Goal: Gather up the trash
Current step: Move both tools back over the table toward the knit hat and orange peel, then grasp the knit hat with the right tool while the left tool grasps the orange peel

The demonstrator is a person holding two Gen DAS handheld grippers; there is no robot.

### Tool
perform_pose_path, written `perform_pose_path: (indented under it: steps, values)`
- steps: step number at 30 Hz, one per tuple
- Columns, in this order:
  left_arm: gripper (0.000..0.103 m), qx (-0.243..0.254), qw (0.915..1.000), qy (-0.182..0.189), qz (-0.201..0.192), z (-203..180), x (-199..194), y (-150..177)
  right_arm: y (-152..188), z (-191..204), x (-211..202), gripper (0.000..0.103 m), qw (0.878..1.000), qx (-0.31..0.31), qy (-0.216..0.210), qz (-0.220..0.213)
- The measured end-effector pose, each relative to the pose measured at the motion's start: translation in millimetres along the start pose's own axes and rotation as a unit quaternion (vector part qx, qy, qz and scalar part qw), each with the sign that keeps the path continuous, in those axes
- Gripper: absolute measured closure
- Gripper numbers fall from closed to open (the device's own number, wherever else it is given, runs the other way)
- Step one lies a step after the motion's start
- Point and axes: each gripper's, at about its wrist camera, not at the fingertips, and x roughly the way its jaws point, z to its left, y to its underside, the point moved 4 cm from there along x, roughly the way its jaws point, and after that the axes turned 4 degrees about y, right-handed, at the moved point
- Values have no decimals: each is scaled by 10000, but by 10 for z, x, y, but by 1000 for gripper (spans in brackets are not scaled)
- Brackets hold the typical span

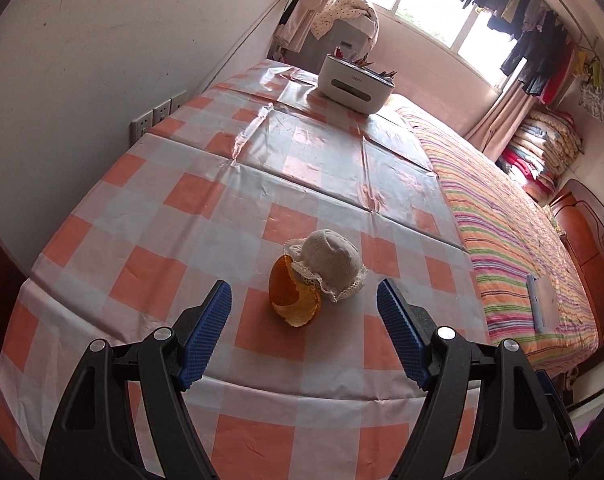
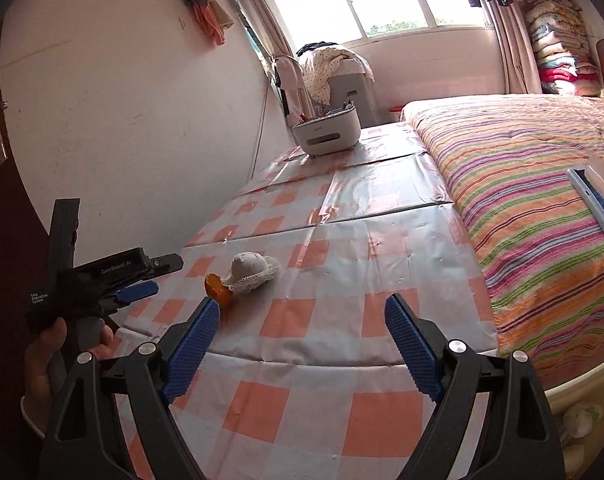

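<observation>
A long tabletop covered in an orange-and-white checked plastic cloth ran along a white wall toward a bright window. Near its close end lay the trash: a curled piece of orange peel and, touching it on the far side, a crumpled off-white lump with a lacy edge, possibly a fruit net or a bit of cloth; which one could not be told.

The left gripper pointed down at the pair, its blue-padded fingers spread wide with nothing between them. The peel sat just ahead of the gap, not touched. The right gripper was also wide open and empty, aimed at bare cloth to the right of the trash. In its view the person's hand held the left gripper at the left edge of the tabletop.

At the far end of the tabletop stood a white bin-like container with items sticking out of its top, well apart from the trash. A striped bedspread covered the bed beside the tabletop.

Judging from this, collection had not begun on these two pieces: both lay loose on the cloth, and each remained to be picked up and carried to a container.
</observation>
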Motion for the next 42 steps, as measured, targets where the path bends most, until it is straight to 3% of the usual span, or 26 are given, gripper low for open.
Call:
perform_pose_path:
  steps: [10,23,25,26,27,32,37,42]
  values:
    - [29,-455,9983,-315,-152,374,-104,-90,-163,494,1112,21,9938,-459,-198,998]
    - [29,-812,9960,-375,-55,636,-67,-174,-151,927,2084,22,9793,-1067,-72,1719]
    - [29,-769,9963,-381,-3,629,-35,-173,-125,929,2190,34,9764,-1024,-120,1896]
    - [29,-735,9965,-400,36,626,-13,-167,-109,908,2228,48,9751,-990,-106,1980]
    - [29,-729,9965,-414,56,626,4,-162,-98,878,2245,55,9746,-965,-88,2022]
    - [29,-602,9974,-346,217,547,81,-118,-70,683,1989,57,9797,-620,-244,1890]
    - [29,-18,9982,-477,355,333,205,-39,-36,459,1381,57,9866,-393,-288,1559]
    - [29,689,9934,-772,498,120,422,40,96,287,826,57,9902,103,-507,1296]
